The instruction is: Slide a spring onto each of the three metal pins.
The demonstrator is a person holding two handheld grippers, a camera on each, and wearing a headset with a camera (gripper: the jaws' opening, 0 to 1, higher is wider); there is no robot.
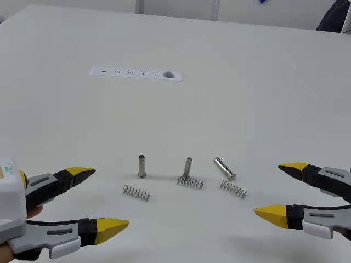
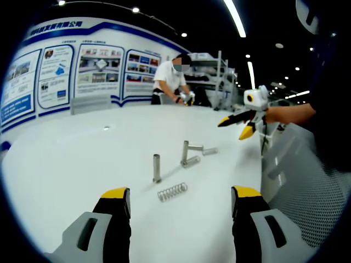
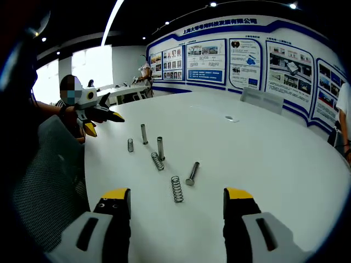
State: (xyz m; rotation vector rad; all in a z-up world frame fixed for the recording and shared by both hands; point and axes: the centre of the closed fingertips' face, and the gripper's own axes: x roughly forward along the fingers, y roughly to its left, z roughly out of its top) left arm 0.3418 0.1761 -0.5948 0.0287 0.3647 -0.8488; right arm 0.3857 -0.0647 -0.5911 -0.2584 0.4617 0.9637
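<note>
Three metal pins sit in a row on the white table (image 1: 247,98). The left pin (image 1: 142,166) and the middle pin (image 1: 187,167) stand upright; the right pin (image 1: 224,168) lies on its side. A loose spring lies in front of each: left spring (image 1: 136,192), middle spring (image 1: 190,182) touching its pin's base, right spring (image 1: 233,189). My left gripper (image 1: 104,199) is open at the lower left, short of the left spring (image 2: 172,191). My right gripper (image 1: 270,188) is open at the lower right, facing the lying pin (image 3: 192,173) and its spring (image 3: 176,188). Both hold nothing.
A white power strip (image 1: 136,73) lies flat farther back on the table. A person (image 2: 170,79) stands at another bench in the background. A mesh chair back (image 3: 49,186) is beside the near table edge.
</note>
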